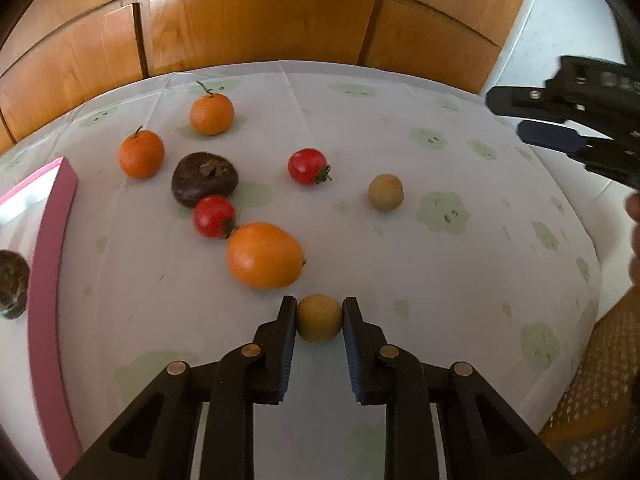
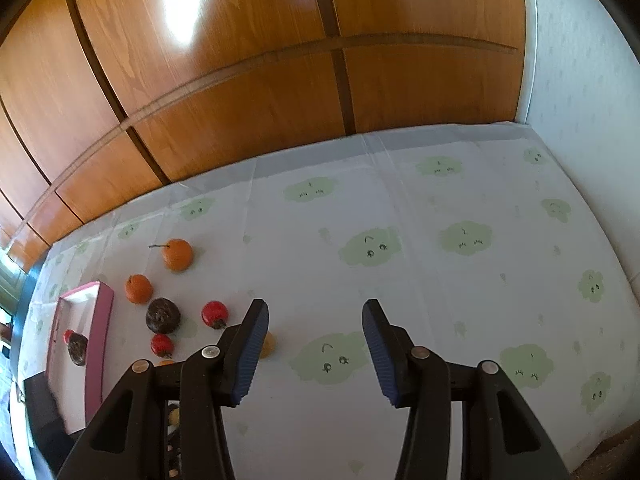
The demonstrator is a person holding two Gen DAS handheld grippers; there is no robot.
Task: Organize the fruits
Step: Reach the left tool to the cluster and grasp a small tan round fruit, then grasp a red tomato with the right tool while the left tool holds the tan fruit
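Note:
My left gripper [image 1: 319, 312] is shut on a small tan round fruit [image 1: 319, 319] low over the table. Ahead lie a large orange [image 1: 264, 255], two red fruits [image 1: 214, 216] [image 1: 307, 166], a dark brown fruit [image 1: 205, 178], two tangerines [image 1: 141, 154] [image 1: 211, 114] and a second tan fruit [image 1: 385, 192]. A pink-rimmed box [image 1: 52, 216] at left holds a dark fruit [image 1: 12, 284]. My right gripper [image 2: 315, 322] is open and empty above the table; it also shows in the left wrist view [image 1: 560, 120].
The table has a white cloth with green cloud prints [image 2: 464, 238]. A wooden panelled wall [image 1: 260, 20] runs along the far edge. A woven chair seat [image 1: 600, 380] is at the right. The box [image 2: 98, 332] shows a red and a dark fruit inside.

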